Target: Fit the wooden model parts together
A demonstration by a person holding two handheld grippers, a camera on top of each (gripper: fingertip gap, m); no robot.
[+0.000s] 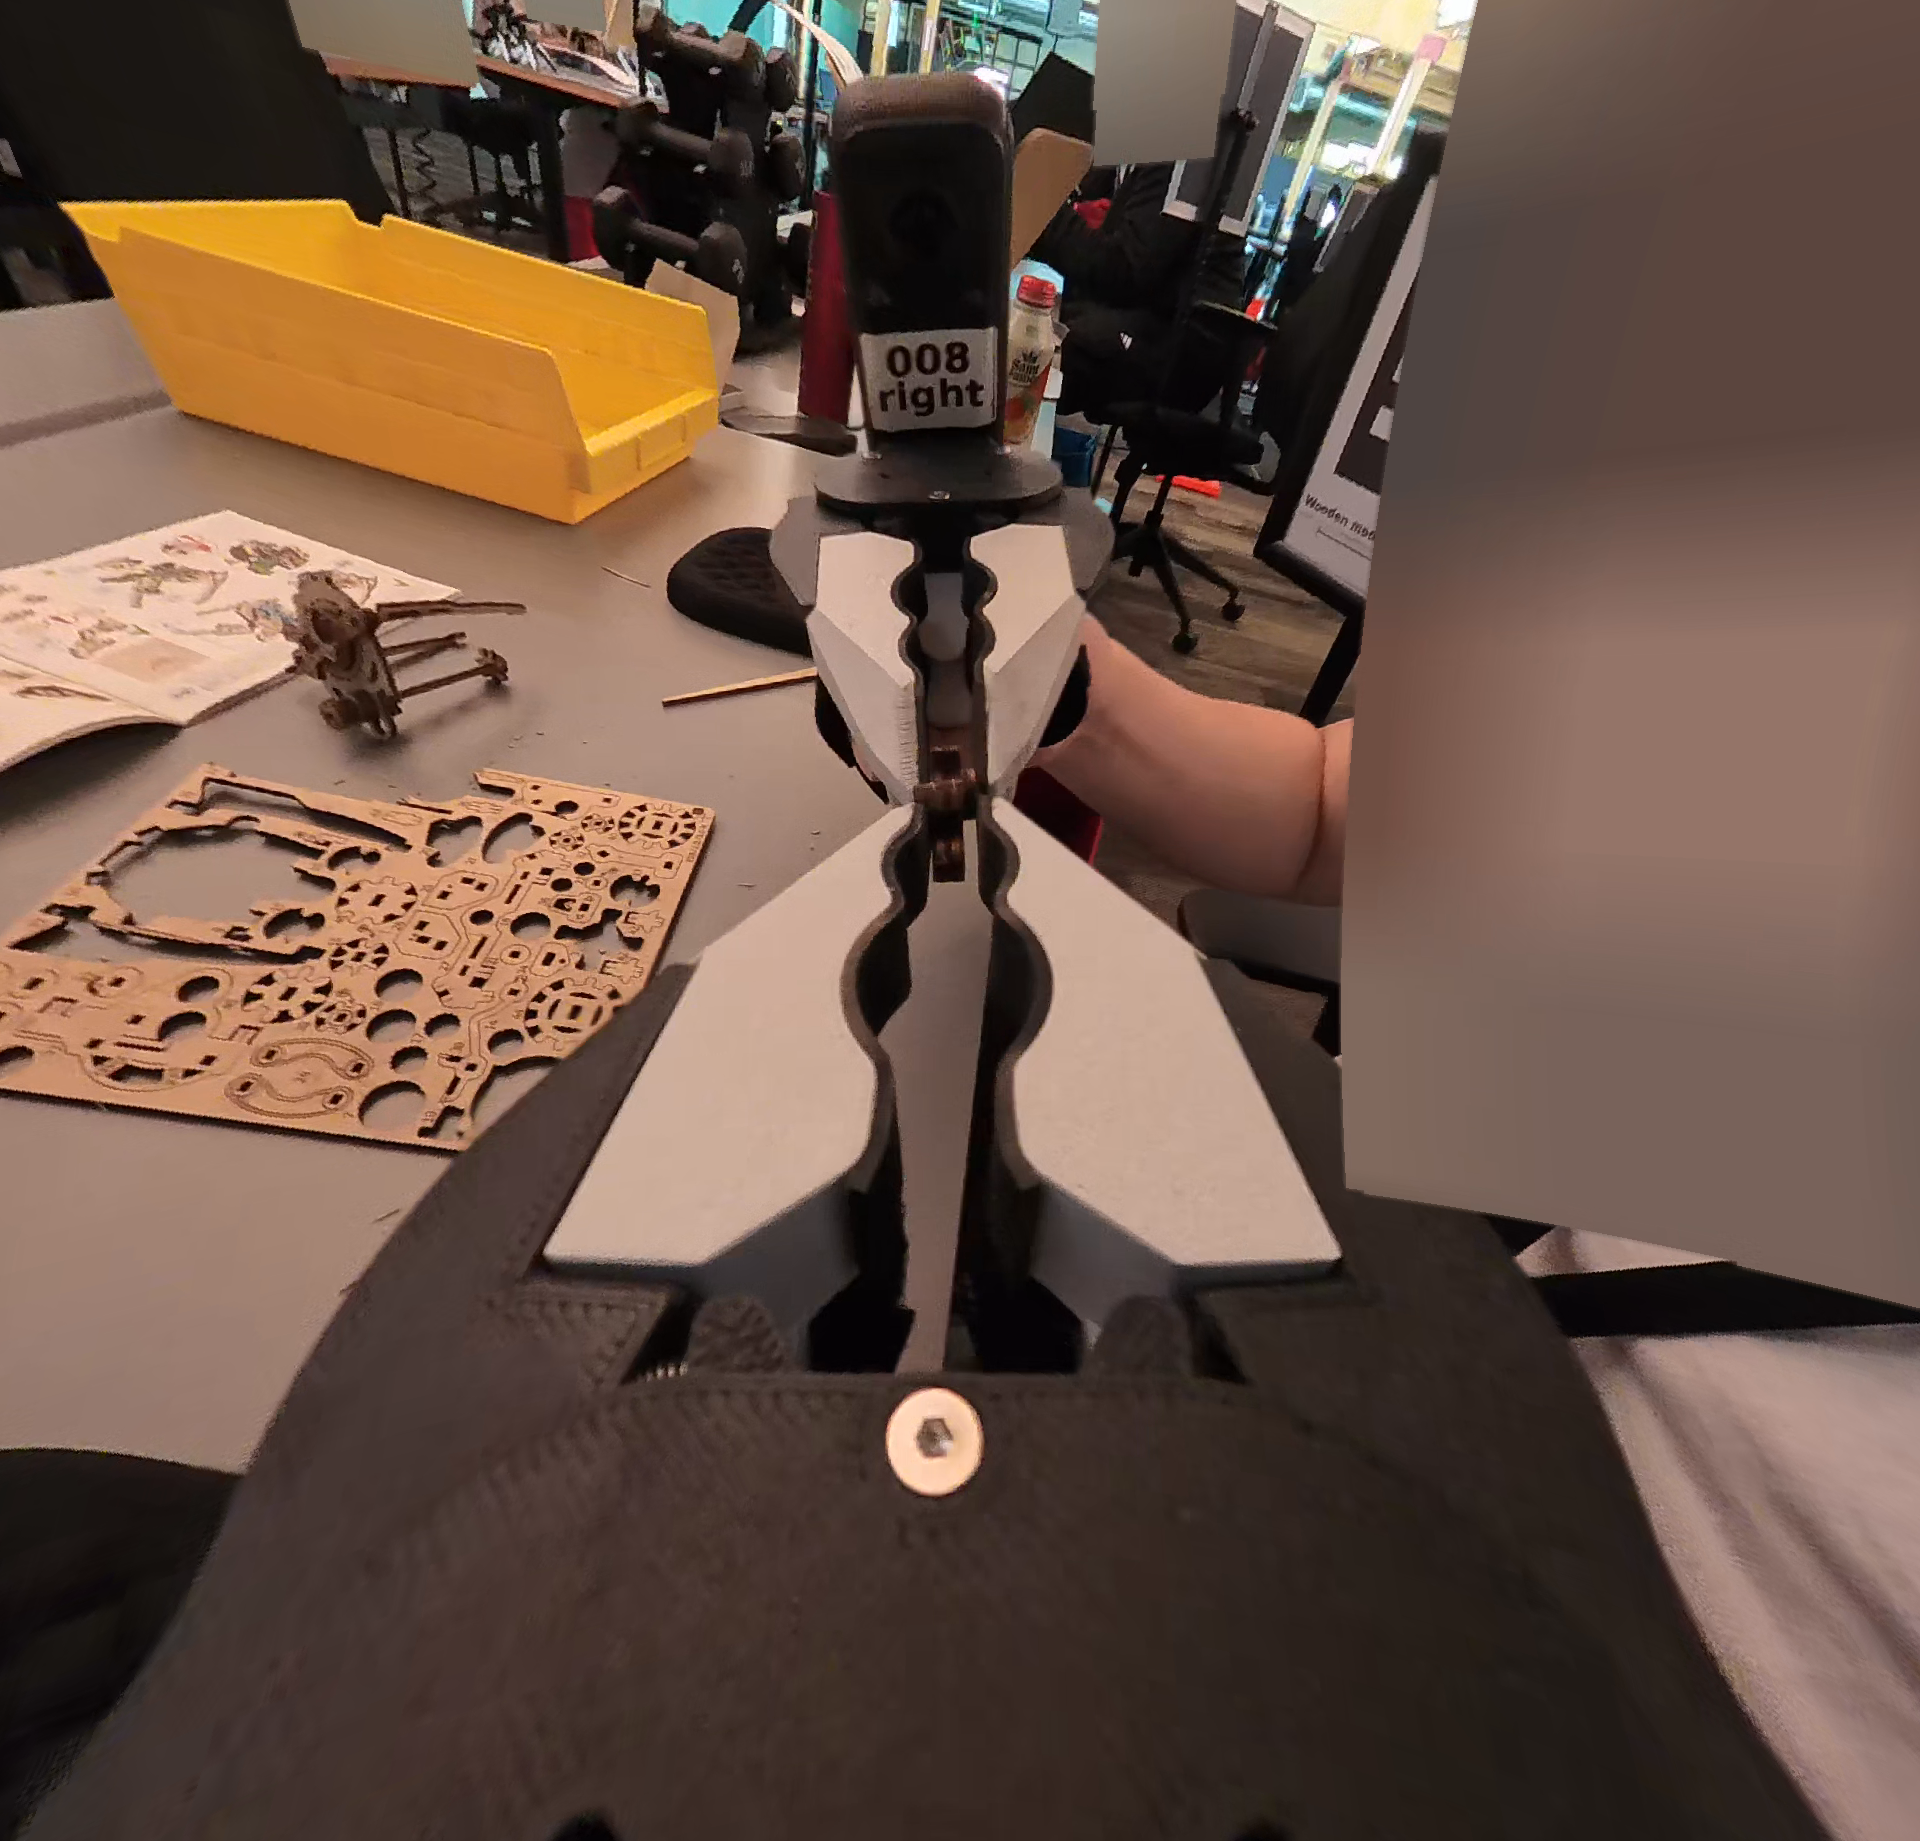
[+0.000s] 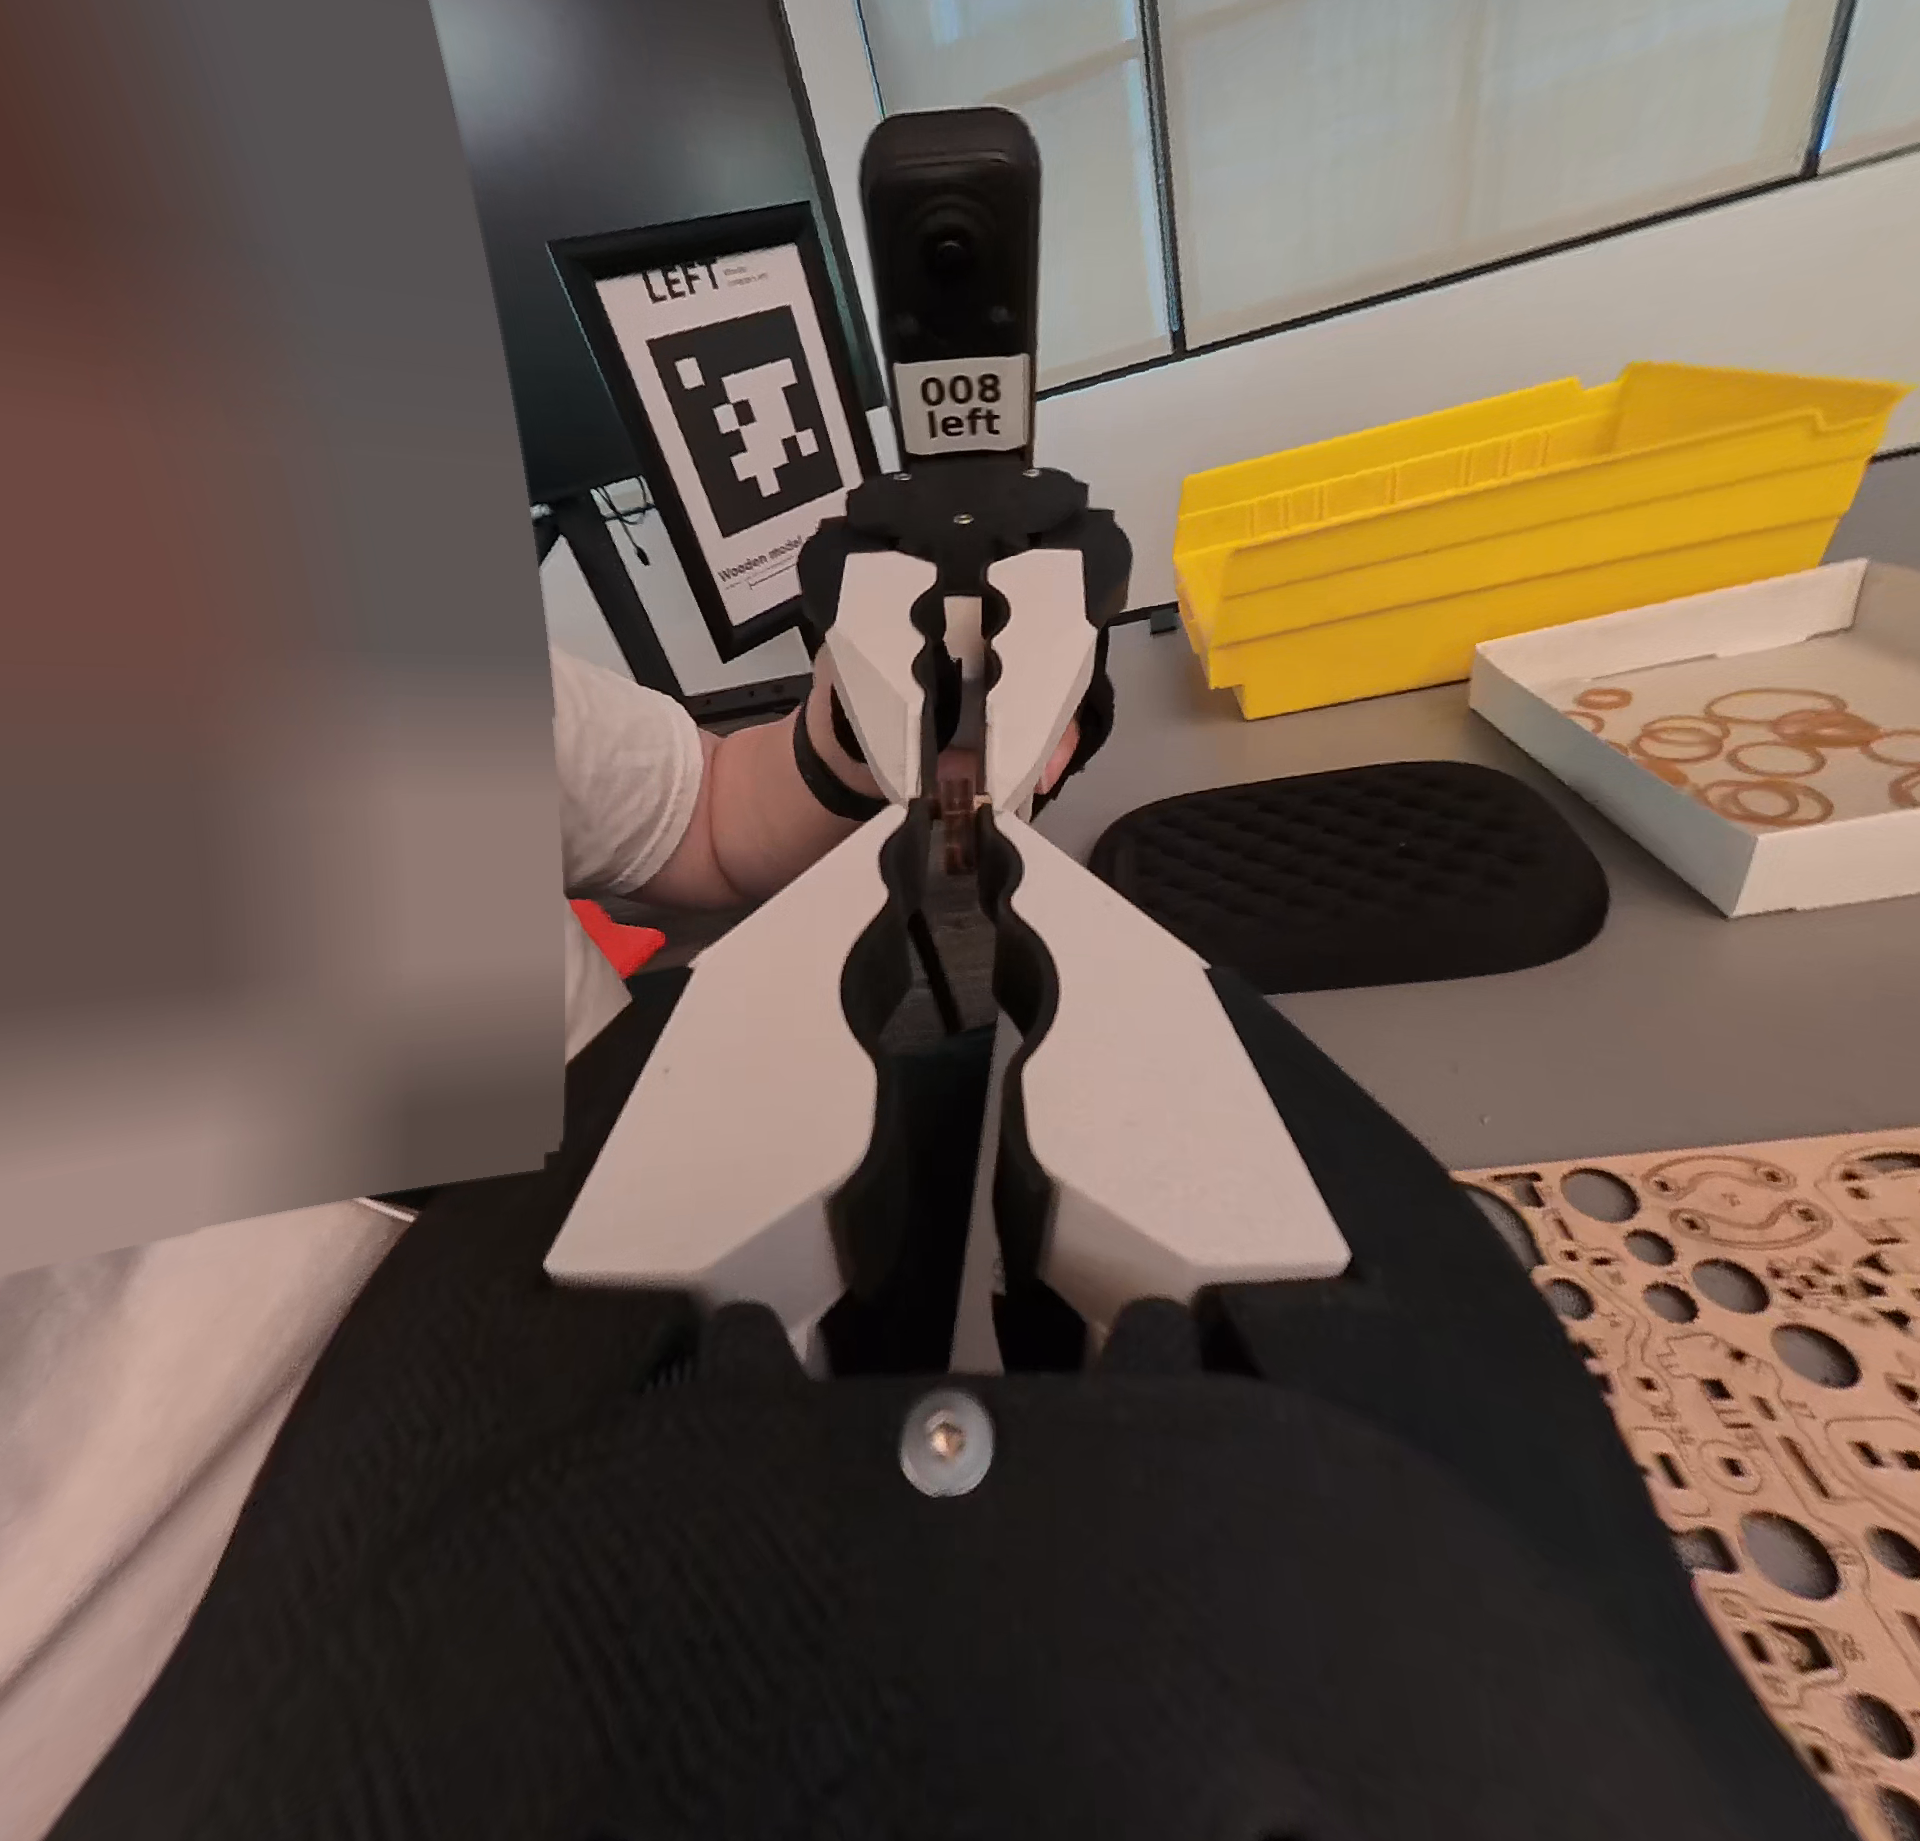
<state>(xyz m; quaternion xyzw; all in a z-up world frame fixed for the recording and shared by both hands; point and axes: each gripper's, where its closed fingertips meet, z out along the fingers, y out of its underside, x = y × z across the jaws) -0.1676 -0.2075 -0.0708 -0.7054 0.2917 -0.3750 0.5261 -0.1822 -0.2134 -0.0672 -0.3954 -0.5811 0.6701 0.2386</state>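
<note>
My left gripper [image 1: 948, 823] and my right gripper [image 2: 952, 823] face each other tip to tip above the table's near edge. Each is shut on a small dark brown wooden part. The left gripper's part [image 1: 948, 853] hangs between its fingertips. The right gripper's part [image 2: 958, 856] sits between its pads. The two parts touch where the tips meet, and the fingers hide how they join. The right gripper [image 1: 943, 768] shows opposite in the left wrist view. The left gripper [image 2: 958, 779] shows opposite in the right wrist view.
A laser-cut wooden sheet [image 1: 343, 950] lies on the grey table, with a partly built wooden model [image 1: 364, 648] on an open booklet [image 1: 135, 617] behind it. A yellow bin [image 1: 416, 347], a black mat [image 2: 1351, 877], a thin stick [image 1: 738, 688] and a white tray of rubber bands [image 2: 1704, 742] lie around.
</note>
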